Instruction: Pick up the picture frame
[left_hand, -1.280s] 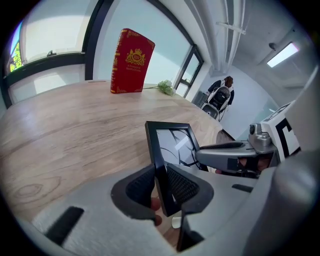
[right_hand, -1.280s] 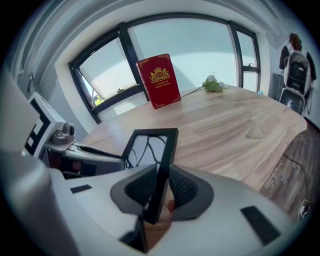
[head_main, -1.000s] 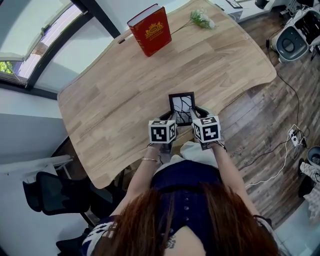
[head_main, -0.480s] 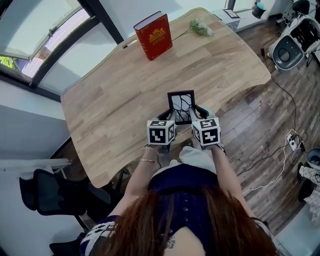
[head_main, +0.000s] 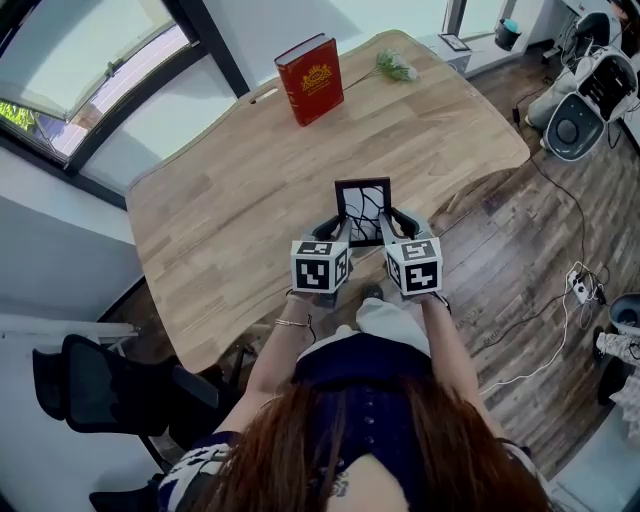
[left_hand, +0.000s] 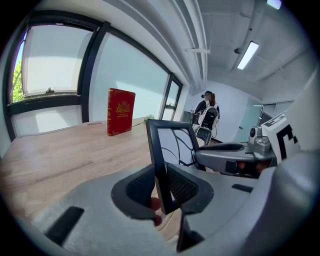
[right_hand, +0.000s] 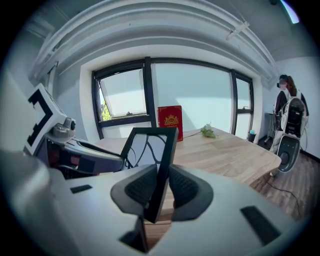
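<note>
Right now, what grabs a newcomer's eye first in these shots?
The black picture frame, held upright near the wooden table's front edge, the left tool clamped on one side edge and the right tool on the other. Next, the red book standing at the far edge, a flower sprig lying to its right.

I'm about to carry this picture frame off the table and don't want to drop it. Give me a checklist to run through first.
1. Left gripper shut on the picture frame's left side: ok.
2. Right gripper shut on its right side: ok.
3. Frame roughly upright between both grippers: ok.
4. Frame's bottom edge clear of the wooden table: cannot tell.
5. Red book and flower sprig well away at the table's far end: ok.
</note>
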